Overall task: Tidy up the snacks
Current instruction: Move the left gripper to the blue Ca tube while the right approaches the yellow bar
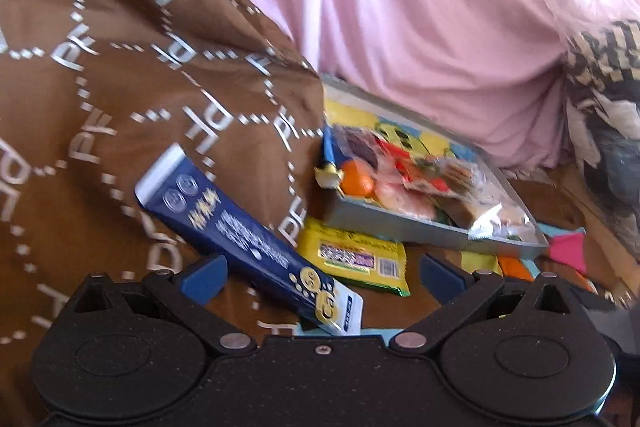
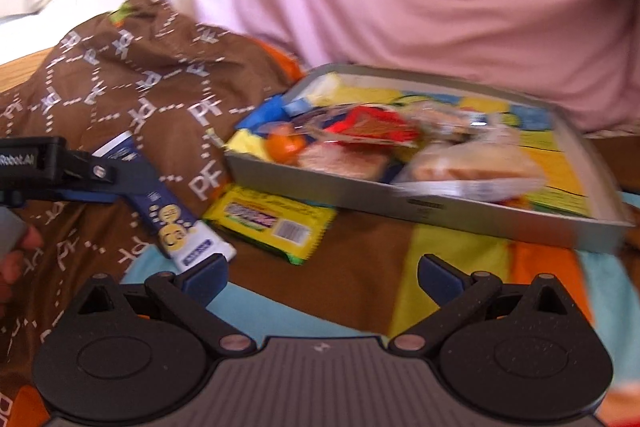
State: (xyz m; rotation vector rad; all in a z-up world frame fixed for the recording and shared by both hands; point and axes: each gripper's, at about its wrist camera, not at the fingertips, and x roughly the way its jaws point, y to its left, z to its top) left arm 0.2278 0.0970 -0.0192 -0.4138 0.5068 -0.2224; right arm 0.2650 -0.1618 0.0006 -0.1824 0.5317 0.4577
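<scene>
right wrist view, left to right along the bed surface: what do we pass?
left gripper → blue snack box → yellow snack packet → grey tray holding an orange and wrapped snacks.

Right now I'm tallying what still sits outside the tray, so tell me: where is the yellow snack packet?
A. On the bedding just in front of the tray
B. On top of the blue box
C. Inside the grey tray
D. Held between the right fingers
A: the yellow snack packet lies flat on the bedding, just outside the near wall of the grey tray, with no gripper touching it.
</scene>
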